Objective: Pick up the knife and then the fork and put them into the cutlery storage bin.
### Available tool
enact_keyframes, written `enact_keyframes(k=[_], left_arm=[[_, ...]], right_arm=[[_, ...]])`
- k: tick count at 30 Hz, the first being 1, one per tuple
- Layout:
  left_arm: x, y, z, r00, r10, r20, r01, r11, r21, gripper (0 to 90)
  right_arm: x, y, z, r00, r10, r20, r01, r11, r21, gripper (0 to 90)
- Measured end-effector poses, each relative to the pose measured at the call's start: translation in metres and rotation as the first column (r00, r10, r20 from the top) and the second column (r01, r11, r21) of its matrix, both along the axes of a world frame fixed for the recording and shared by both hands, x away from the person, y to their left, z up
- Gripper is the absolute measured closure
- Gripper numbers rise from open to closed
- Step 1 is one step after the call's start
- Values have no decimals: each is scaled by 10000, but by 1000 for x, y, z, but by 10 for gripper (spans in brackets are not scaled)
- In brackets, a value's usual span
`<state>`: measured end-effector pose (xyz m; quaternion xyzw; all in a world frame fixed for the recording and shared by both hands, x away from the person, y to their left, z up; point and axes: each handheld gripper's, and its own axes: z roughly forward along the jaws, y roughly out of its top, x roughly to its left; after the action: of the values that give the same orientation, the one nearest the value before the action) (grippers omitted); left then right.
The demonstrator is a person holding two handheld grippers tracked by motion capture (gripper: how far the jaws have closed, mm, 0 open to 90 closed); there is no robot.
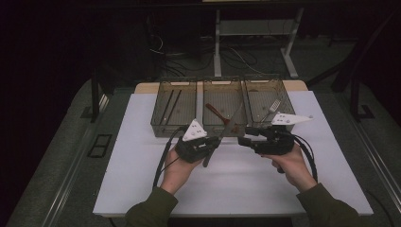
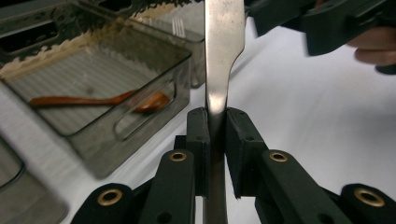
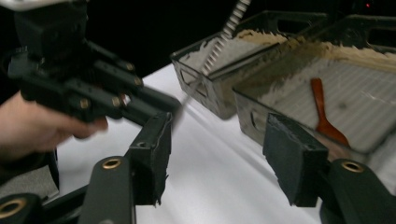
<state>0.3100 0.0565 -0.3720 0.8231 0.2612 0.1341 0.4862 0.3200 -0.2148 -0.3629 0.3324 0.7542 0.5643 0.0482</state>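
right tongs (image 3: pixel 215 156): agape, nothing between | red spoon (image 3: pixel 325 112): in tray (image 3: pixel 261 114) | other tongs (image 3: pixel 159 105): gripping knife (image 3: pixel 224 32)

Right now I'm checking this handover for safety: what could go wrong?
The left gripper pinches the knife on its thin neck alone, so it could pivot or slip. The right gripper stands open with nothing between its pads. The blade reaches over the middle bin and could knock its rim.

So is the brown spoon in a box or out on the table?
In. The brown spoon lies flat on the floor of the middle bin, walls all round it.
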Motion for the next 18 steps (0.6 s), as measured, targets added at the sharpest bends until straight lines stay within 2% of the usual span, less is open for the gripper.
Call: enact_keyframes(k=[4, 9, 14, 18], left_arm=[[0, -7, 0, 9999, 13, 119, -14, 10000, 14, 794], [0, -7, 1, 9996, 147, 220, -146, 9999, -66, 794], [0, -7, 0, 9994, 169, 318, -168, 9999, -29, 793], [0, -10, -1, 9995, 149, 281, -149, 9999, 1, 793]], right_arm=[[7, 11, 2, 10000, 7, -35, -6, 9998, 186, 468], [15, 22, 0, 9994, 129, -334, -118, 9994, 334, 551], [19, 32, -4, 9983, 207, -546, -177, 9983, 559, 706], [22, 33, -6, 9986, 181, -507, -136, 9961, 873, 828]])
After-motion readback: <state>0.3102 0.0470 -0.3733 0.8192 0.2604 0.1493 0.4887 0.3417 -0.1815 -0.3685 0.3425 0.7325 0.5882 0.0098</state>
